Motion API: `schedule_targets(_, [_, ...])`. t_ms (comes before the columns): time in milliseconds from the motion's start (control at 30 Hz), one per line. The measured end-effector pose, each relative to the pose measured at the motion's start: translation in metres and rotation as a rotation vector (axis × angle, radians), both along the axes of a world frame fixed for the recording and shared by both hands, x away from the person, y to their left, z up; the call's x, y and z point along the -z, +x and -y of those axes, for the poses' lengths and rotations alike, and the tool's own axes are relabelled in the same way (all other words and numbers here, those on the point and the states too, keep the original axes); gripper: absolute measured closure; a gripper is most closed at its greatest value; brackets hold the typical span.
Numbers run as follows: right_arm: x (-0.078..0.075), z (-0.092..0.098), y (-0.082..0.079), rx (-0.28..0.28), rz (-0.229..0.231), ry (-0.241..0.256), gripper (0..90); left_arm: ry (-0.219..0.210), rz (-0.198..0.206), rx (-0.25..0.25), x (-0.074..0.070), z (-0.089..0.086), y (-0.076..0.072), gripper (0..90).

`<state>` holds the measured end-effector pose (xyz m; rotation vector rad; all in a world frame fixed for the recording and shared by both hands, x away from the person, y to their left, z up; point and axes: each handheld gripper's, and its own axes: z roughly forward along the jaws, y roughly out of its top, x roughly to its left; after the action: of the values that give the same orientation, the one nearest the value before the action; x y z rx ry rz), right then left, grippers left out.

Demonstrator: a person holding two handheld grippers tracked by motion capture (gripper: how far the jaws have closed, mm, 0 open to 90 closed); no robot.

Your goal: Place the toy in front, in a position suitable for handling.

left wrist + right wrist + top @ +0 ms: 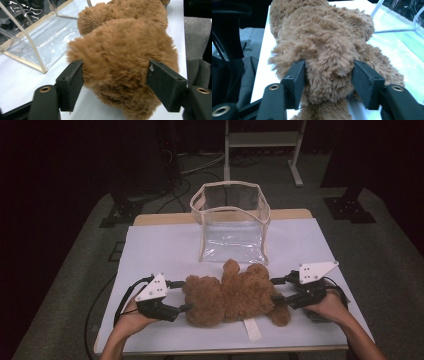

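A dark room surrounds a table covered in a pale sheet, with grey carpet and cables on the floor behind it. A brown teddy bear lies lengthwise near the table's front edge, its fur thick and shaggy, a white label sticking out from under it toward that edge. Behind it, toward the middle of the table, stands a clear plastic bag with cream trim, open at the top and boxy in shape.

The person's forearms come in from the bottom, one on each side of the bear, wrists low and hands wrapped around the handles. The left gripper points inward at the bear's left end; in the left gripper view its jaws sit wide apart with the furry bulk between them, pads pressed into the fur. The right gripper points inward at the other end; in the right gripper view its jaws close on a thick fold of fur, pads sunk into it.

The fur hides the bear's face and limbs in the gripper views, so which end is the head is hard to tell there.
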<state>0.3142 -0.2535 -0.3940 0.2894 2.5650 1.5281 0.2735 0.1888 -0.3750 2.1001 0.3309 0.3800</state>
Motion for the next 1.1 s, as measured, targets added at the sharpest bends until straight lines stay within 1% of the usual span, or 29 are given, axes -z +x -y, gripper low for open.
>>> schedule_targets(67, [0.003,-0.002,0.001,-0.013,0.008,0.005,38.5,0.003,0.007,0.009,0.001,0.002,-0.002,25.7])
schedule_targets(100, [0.003,-0.002,0.001,-0.013,0.008,0.005,38.5,0.013,0.013,0.02,0.004,0.005,-0.003,25.7])
schedule_targets(133, [0.007,-0.006,0.002,-0.029,0.014,0.007,36.6,0.045,0.019,0.024,0.009,0.011,-0.002,23.0])
schedule_targets(167, [0.007,-0.006,0.002,-0.029,0.014,0.007,36.6,0.045,0.019,0.024,0.009,0.011,-0.002,21.9])
schedule_targets(200, [0.01,-0.01,0.004,-0.044,0.018,0.002,35.0,0.066,0.006,0.025,0.014,0.016,0.002,21.3])
schedule_targets(233, [0.011,-0.012,0.005,-0.049,0.018,-0.001,35.0,0.065,-0.005,0.018,0.017,0.017,0.004,21.0])
schedule_targets(267, [0.012,-0.013,0.007,-0.053,0.013,0.001,35.0,0.065,-0.005,0.018,0.017,0.017,0.004,21.1])
schedule_targets(300, [0.013,-0.016,0.009,-0.06,0.006,0.008,35.1,0.069,-0.027,0.017,0.021,0.02,0.01,22.4])
schedule_targets(333, [0.013,-0.016,0.009,-0.06,0.006,0.008,35.1,0.069,-0.027,0.017,0.021,0.02,0.01,25.3])
schedule_targets(367, [0.014,-0.017,0.01,-0.062,0.001,0.012,35.6,0.06,-0.044,0.006,0.023,0.021,0.013,25.3])
schedule_targets(400, [0.017,-0.023,0.014,-0.068,-0.028,0.026,41.1,0.055,-0.054,0.001,0.023,0.021,0.015,36.9])
schedule_targets(433, [0.017,-0.024,0.015,-0.067,-0.04,0.032,45.0,0.039,-0.064,-0.003,0.024,0.022,0.017,41.5])
schedule_targets(467, [0.017,-0.024,0.015,-0.067,-0.04,0.032,45.0,0.039,-0.064,-0.003,0.024,0.022,0.017,45.9])
schedule_targets(500, [0.016,-0.027,0.015,-0.041,-0.06,0.032,57.5,0.008,-0.069,-0.001,0.022,0.023,0.018,49.6])
schedule_targets(533, [0.016,-0.027,0.015,-0.041,-0.06,0.032,57.5,0.008,-0.069,-0.001,0.022,0.023,0.018,51.8])
schedule_targets(600, [0.012,-0.028,0.013,-0.022,-0.065,0.025,64.7,-0.002,-0.072,0.002,0.019,0.022,0.018,53.5])
schedule_targets(667, [0.006,-0.03,0.009,-0.011,-0.064,0.016,68.1,-0.009,-0.076,0.01,0.016,0.022,0.018,54.3])
schedule_targets(700, [-0.004,-0.03,0.004,-0.017,-0.082,0.046,70.2,-0.015,-0.086,0.017,0.013,0.023,0.017,55.8])
schedule_targets(733, [-0.004,-0.03,0.004,-0.017,-0.082,0.046,70.2,-0.015,-0.086,0.017,0.013,0.023,0.017,56.1])
schedule_targets(767, [-0.014,-0.032,0.0,-0.024,-0.079,0.047,71.3,-0.027,-0.099,0.022,0.012,0.024,0.018,56.2])
schedule_targets(800, [-0.014,-0.032,0.0,-0.024,-0.079,0.047,71.3,-0.033,-0.105,0.023,0.012,0.024,0.018,56.2])
schedule_targets(833, [-0.017,-0.033,-0.002,-0.018,-0.078,0.036,71.5,-0.046,-0.12,0.031,0.011,0.024,0.018,56.3])
schedule_targets(867, [-0.02,-0.034,-0.004,-0.012,-0.085,0.022,71.7,-0.061,-0.13,0.037,0.01,0.024,0.018,56.7])
schedule_targets(900, [-0.022,-0.034,-0.005,-0.01,-0.11,0.014,72.2,-0.072,-0.134,0.044,0.009,0.024,0.018,56.9])
schedule_targets(967, [-0.022,-0.035,-0.006,-0.01,-0.159,0.016,72.7,-0.084,-0.133,0.055,0.007,0.026,0.018,57.1])
schedule_targets(1000, [-0.021,-0.034,-0.007,-0.008,-0.199,0.013,73.0,-0.074,-0.117,0.062,0.006,0.03,0.018,55.7])
schedule_targets(1033, [-0.02,-0.033,-0.008,0.002,-0.201,0.008,73.2,-0.074,-0.117,0.062,0.006,0.03,0.018,53.4])
schedule_targets(1067, [-0.02,-0.033,-0.008,0.002,-0.201,0.008,73.2,-0.054,-0.1,0.064,0.004,0.032,0.018,53.4])
schedule_targets(1100, [-0.018,-0.03,-0.007,0.018,-0.203,-0.006,73.3,-0.043,-0.089,0.067,0.003,0.033,0.017,50.5])
